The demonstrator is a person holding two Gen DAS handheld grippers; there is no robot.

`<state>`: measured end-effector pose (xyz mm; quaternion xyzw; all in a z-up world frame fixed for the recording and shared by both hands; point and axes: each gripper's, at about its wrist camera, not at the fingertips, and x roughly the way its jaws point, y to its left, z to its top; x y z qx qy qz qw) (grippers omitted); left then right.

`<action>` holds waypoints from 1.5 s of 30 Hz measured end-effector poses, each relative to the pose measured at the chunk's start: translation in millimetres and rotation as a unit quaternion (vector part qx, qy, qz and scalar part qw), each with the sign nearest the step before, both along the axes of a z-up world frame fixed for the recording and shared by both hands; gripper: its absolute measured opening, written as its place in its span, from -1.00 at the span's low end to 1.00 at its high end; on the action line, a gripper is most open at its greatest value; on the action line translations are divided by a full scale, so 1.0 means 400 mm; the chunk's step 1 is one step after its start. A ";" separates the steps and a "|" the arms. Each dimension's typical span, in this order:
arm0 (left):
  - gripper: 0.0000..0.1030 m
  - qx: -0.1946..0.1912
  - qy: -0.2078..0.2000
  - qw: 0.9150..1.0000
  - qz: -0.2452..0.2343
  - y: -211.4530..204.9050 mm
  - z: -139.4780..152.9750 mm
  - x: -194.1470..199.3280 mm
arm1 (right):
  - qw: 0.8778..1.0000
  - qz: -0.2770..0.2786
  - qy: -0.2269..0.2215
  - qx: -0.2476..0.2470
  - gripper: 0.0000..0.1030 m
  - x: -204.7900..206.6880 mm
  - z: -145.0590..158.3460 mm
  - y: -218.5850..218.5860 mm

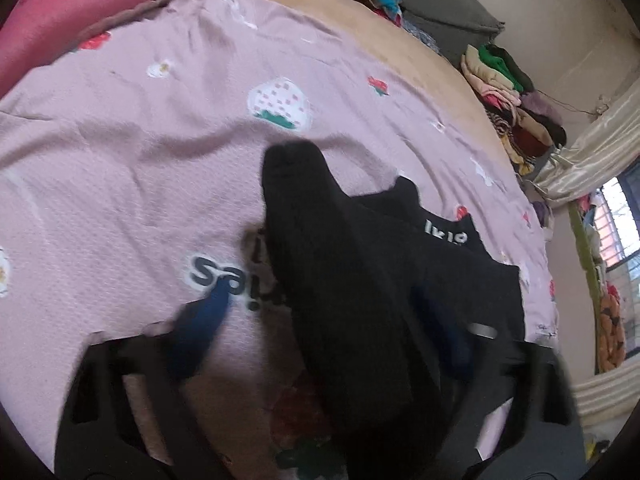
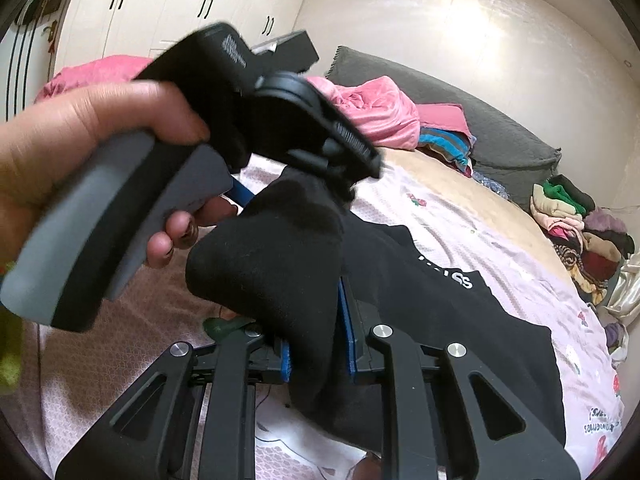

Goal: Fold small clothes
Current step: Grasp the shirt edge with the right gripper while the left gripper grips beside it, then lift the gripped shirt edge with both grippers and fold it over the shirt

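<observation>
A black sock hangs between my two grippers above a pink printed bedspread. In the left wrist view my left gripper stands open, its blue fingers wide apart on either side of the sock. In the right wrist view my right gripper is shut on the black sock, blue pads pressed on both sides. The left gripper's body and the hand holding it fill the upper left. A black garment with white lettering lies on the bedspread; it also shows in the left wrist view.
Pink bedding and a grey cushion lie at the bed's head. Piles of coloured clothes line the far edge by the wall. White wardrobes stand behind. A window and curtain are at the right.
</observation>
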<state>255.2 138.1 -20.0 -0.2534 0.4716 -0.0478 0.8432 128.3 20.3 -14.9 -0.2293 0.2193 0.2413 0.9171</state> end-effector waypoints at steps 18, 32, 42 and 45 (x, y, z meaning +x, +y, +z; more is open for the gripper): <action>-0.69 0.046 -0.075 0.994 -0.058 -0.223 0.172 -0.038 | 0.993 -0.067 -0.041 0.084 -0.79 -0.064 0.084 -0.191; -0.69 0.074 -0.083 0.990 -0.092 -0.389 0.218 -0.044 | 0.984 -0.114 -0.037 0.129 -0.80 -0.088 0.108 -0.336; -0.69 0.092 -0.073 0.987 -0.112 -0.483 0.198 -0.027 | 0.977 -0.142 -0.011 0.156 -0.81 -0.072 0.081 -0.418; -0.69 0.095 -0.068 0.986 -0.116 -0.505 0.185 -0.019 | 0.976 -0.148 -0.003 0.162 -0.81 -0.072 0.071 -0.432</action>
